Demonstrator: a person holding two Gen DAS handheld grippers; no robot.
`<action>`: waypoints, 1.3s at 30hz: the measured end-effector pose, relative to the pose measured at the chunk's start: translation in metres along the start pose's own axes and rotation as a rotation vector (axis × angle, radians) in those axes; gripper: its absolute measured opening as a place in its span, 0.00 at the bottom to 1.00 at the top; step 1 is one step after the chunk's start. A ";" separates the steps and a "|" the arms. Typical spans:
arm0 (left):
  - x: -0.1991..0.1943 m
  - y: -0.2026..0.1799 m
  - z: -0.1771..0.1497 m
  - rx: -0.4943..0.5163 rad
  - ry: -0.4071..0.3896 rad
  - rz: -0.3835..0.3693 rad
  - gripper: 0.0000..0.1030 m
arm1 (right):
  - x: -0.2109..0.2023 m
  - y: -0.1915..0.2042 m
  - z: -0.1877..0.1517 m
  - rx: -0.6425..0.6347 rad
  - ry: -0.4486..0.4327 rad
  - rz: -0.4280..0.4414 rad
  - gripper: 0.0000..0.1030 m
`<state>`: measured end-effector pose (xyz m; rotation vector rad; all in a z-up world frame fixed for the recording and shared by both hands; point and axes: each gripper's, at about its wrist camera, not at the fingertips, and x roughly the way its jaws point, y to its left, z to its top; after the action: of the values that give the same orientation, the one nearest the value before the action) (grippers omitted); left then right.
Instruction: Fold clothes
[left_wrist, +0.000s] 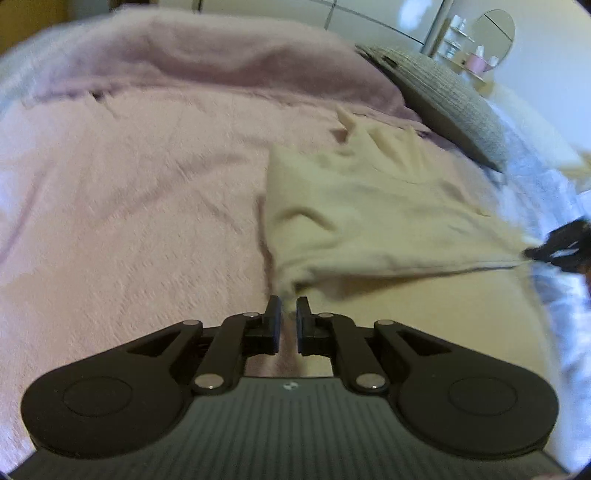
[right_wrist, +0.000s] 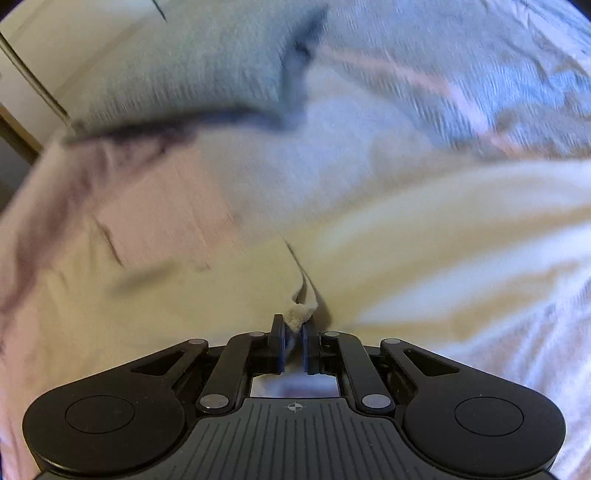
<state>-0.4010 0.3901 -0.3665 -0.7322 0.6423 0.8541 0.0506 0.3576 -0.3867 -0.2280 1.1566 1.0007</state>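
Cream knit garment (left_wrist: 369, 206) lies rumpled on the bed's pink textured blanket (left_wrist: 147, 192); we see left gripper (left_wrist: 288, 310) and right gripper (right_wrist: 294, 328) each clamped on a corner.

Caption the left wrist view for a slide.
Left tool pinching a cream shirt corner on a pink bedspread.

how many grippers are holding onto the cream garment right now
2. The left gripper pinches one corner of the cream garment near the pink blanket. The right gripper clamps the opposite corner, toward the grey pillow.
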 end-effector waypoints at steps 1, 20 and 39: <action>-0.004 0.004 0.003 -0.029 -0.003 -0.014 0.05 | -0.002 -0.001 -0.001 -0.003 0.001 0.004 0.05; 0.013 0.016 0.023 -0.066 0.026 0.020 0.07 | 0.005 -0.014 -0.011 0.045 0.017 0.028 0.05; 0.073 0.065 0.138 -0.386 0.122 -0.092 0.41 | -0.028 0.004 0.014 -0.073 -0.074 -0.116 0.46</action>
<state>-0.3903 0.5584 -0.3600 -1.1610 0.5523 0.8622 0.0556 0.3533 -0.3558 -0.3100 1.0290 0.9422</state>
